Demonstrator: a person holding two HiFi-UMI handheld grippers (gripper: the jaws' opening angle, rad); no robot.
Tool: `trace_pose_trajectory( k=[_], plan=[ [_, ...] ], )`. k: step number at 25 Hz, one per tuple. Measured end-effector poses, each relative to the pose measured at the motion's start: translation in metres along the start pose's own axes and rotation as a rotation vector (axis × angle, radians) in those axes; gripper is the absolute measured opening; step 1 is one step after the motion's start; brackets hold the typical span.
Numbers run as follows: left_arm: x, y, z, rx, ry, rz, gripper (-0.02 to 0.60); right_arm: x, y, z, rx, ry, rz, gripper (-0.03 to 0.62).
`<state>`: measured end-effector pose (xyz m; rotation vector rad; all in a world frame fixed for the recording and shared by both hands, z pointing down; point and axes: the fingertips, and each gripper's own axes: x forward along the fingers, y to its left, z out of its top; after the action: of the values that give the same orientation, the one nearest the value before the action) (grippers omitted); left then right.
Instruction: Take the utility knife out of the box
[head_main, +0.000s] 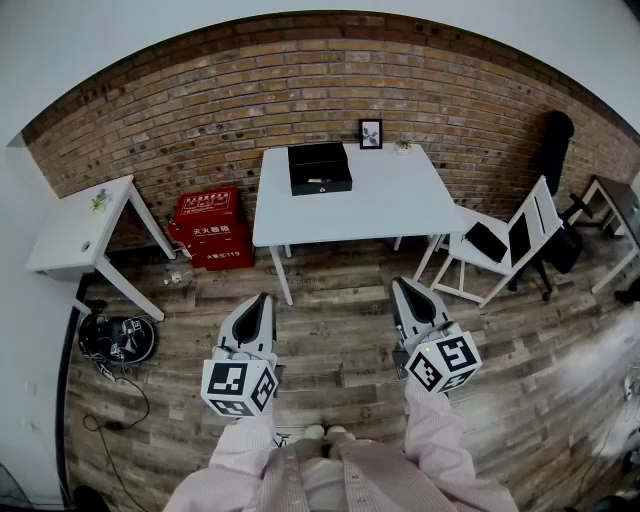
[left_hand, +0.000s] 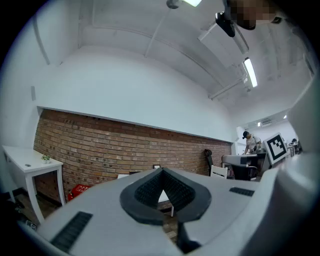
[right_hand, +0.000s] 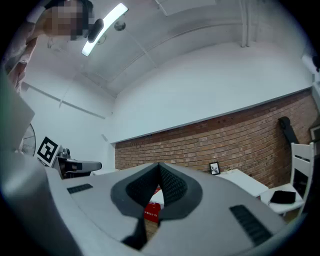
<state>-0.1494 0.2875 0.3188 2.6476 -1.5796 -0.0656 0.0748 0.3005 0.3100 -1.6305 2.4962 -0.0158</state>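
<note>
The step in hand is judged to be the approach, since the work is seen from well back in the room. In the head view the black box (head_main: 320, 170) is set on the white table (head_main: 400, 205) at upper centre of the frame, its lid raised towards the brick wall, with a picture frame (head_main: 371, 133) just behind it. A small pale shape (head_main: 316, 181) is seen in the box's open tray and is taken to be the utility knife, though it is too small to be told for certain. The left gripper (head_main: 264, 298) and the right gripper (head_main: 401, 284) are held low in the frame over the wooden floor (head_main: 340, 330), well apart from the table and pointed roughly level towards it. In each gripper view the two jaws are seen closed tip to tip with nothing caught between them, only the far room showing through the small gap under the tips. For the step to be done well, the table should be walked up to squarely at its near edge, between the red boxes (head_main: 210, 228) at its left and the white chair (head_main: 500, 245) at its right, so that neither is brushed. The jaws should be opened before the box is reached. The knife is best approached from above and taken across its narrow body. The raised lid should be kept clear of, as the box could be shifted or shut by a knock.
</note>
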Motion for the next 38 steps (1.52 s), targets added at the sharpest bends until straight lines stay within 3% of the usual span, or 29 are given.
trace_pose_trajectory(
  k=[19,22,31,38],
  plan=[
    [0.009,-0.013,-0.016,-0.022,0.015,0.028,-0.008,-0.001,-0.025,-0.02,0.02,0.015,0.012,0.006],
    [0.016,-0.012,-0.016,-0.022,0.014,0.032,-0.008,0.004,-0.031,-0.021,0.033,0.013,0.005,0.061],
    [0.044,-0.003,-0.023,-0.032,0.034,0.037,-0.008,0.028,-0.05,-0.033,0.058,0.034,0.003,0.13],
    [0.08,0.016,-0.034,-0.046,0.049,0.037,-0.008,0.06,-0.069,-0.047,0.073,0.046,0.0,0.15]
  ],
)
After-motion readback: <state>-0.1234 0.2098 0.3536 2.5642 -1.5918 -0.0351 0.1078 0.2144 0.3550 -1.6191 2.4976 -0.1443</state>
